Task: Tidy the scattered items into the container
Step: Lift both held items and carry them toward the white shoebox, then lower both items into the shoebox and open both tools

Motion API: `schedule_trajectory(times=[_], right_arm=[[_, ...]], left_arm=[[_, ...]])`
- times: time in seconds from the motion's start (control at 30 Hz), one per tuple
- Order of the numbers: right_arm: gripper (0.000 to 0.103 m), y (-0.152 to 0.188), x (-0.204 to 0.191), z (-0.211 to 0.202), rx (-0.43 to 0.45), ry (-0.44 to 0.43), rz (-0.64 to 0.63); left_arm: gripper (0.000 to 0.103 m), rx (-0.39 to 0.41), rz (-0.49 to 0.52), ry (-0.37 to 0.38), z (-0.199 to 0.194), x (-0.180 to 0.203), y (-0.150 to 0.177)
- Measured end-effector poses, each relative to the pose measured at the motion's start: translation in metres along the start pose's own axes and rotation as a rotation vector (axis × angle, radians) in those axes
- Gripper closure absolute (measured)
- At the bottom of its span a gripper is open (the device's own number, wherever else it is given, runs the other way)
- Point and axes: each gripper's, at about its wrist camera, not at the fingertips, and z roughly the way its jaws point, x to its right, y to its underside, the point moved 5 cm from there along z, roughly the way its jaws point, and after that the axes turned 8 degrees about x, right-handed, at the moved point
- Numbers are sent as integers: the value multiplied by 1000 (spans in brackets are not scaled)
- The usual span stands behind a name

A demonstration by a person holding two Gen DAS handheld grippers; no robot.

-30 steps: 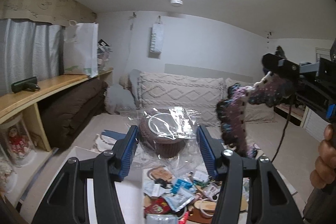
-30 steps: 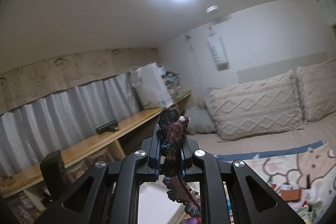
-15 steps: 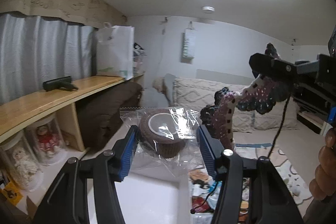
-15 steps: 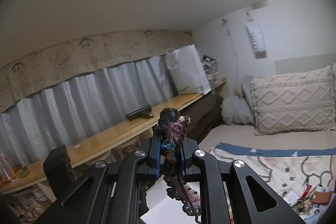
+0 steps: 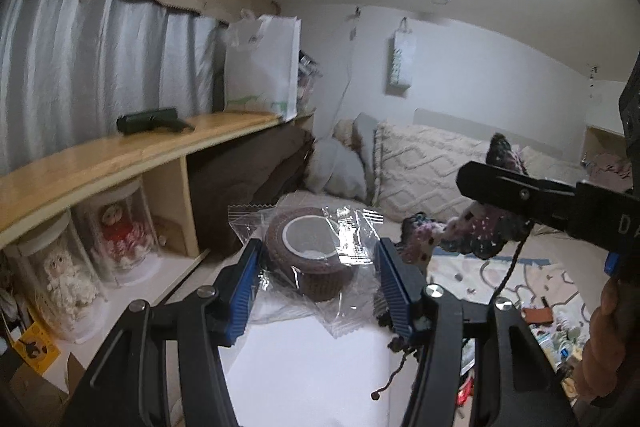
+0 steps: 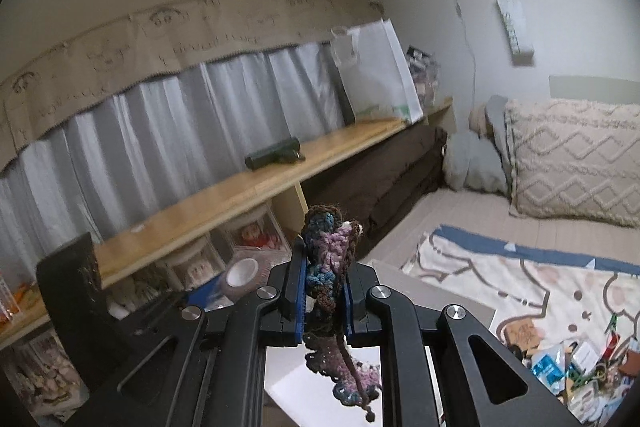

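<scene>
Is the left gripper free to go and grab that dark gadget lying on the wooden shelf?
Probably not yet. The left gripper is already shut on the bagged tape roll, so its jaws are full. The dark gadget lies unobstructed on the wooden shelf, but well off to the side.

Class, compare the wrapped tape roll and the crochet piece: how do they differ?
The tape roll is a stiff brown ring sealed in clear plastic; the crochet piece is soft, multicoloured, unwrapped. The roll keeps its shape; the crochet dangles limply, trailing yarn. Both are gripper-held above the white container.
</scene>
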Motion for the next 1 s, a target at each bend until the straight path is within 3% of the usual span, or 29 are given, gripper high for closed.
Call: schedule_trajectory(times=[0.23,0.5,1.0], right_arm=[[88,44,16,33,-108,36,7],[88,93,26,63,-217,69,-12],[88,169,48,97,-414,102,-11]], left_arm=[[47,-96,-34,-36,27,-26,42],[47,-176,-37,-43,51,-30,78],[47,-287,-22,-57,77,-33,123]])
